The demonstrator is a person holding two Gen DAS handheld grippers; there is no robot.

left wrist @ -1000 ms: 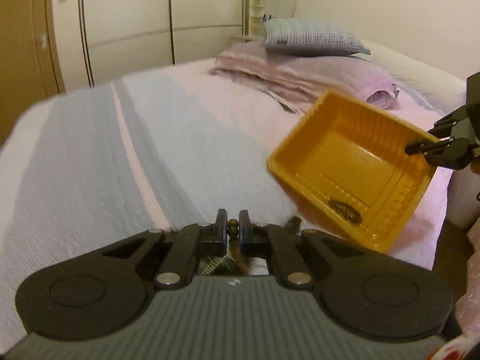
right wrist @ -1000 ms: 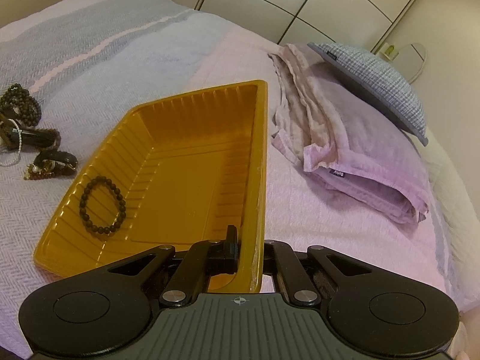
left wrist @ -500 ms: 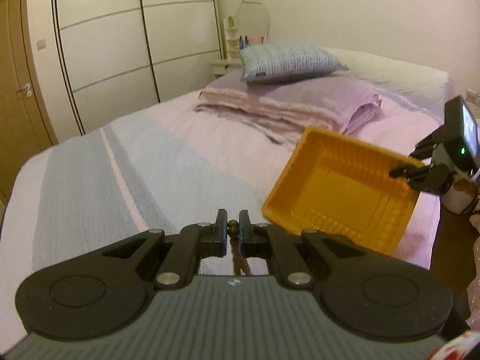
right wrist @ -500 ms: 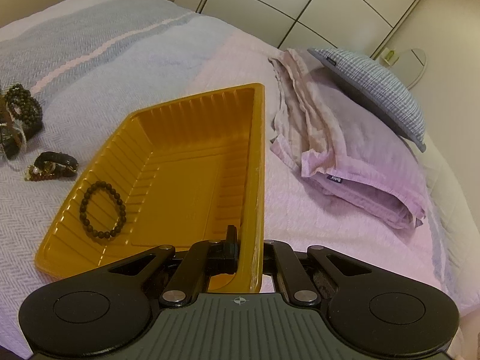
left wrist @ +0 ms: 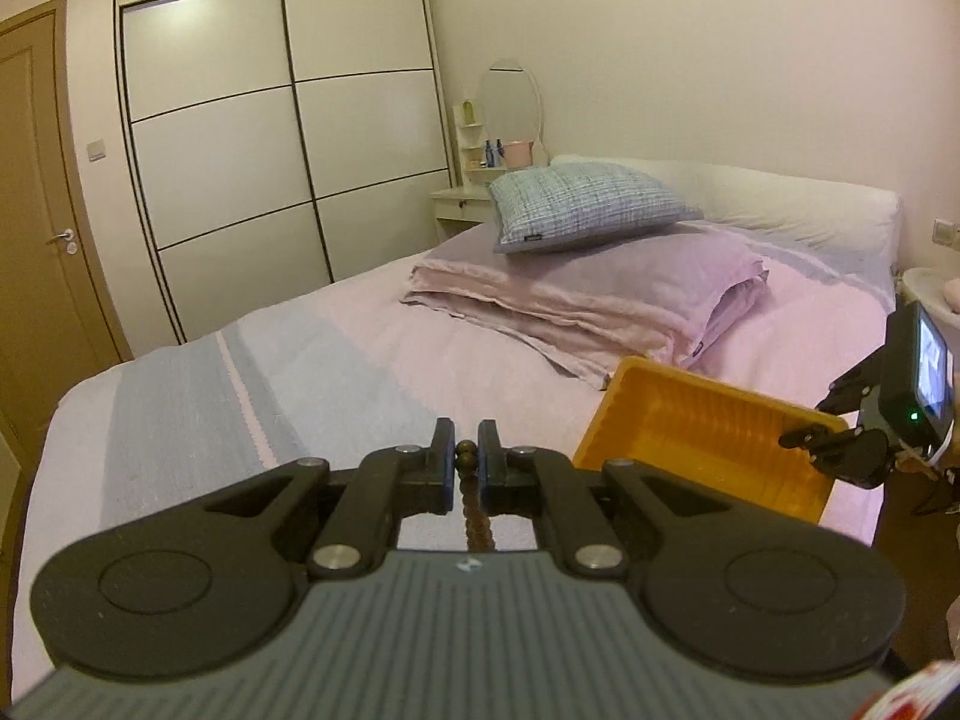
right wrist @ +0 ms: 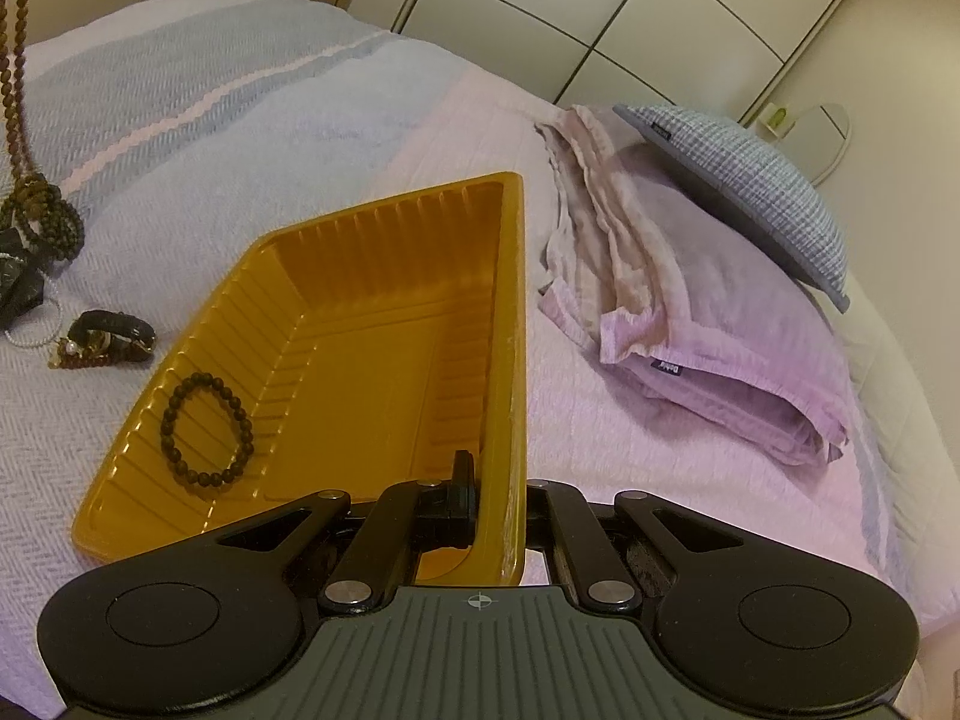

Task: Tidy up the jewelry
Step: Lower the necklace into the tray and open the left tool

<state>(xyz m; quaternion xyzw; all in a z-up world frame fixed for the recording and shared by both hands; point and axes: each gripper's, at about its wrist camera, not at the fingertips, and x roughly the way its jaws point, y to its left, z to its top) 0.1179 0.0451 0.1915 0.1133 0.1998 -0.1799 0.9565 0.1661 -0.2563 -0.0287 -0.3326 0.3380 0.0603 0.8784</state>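
Observation:
My left gripper (left wrist: 465,461) is shut on a brown beaded necklace (left wrist: 472,510), held high above the bed; the strand hangs down in the right wrist view (right wrist: 17,60) at the left edge. My right gripper (right wrist: 499,501) is shut on the right rim of an orange plastic tray (right wrist: 384,354), also seen in the left wrist view (left wrist: 702,438), tilting it. A dark bead bracelet (right wrist: 207,429) lies in the tray's lower left corner. More jewelry lies on the bedspread left of the tray: dark bead strands (right wrist: 45,219), a pearl string (right wrist: 36,330) and a black-and-brown bracelet pile (right wrist: 105,339).
A folded pink blanket (right wrist: 690,312) and a blue checked pillow (right wrist: 750,180) lie at the head of the bed. A wardrobe (left wrist: 270,150), a door (left wrist: 36,210) and a small dresser with a mirror (left wrist: 510,120) stand beyond.
My left gripper has risen well above the bed, lifting the necklace with it. The right gripper and tray have stayed nearly still.

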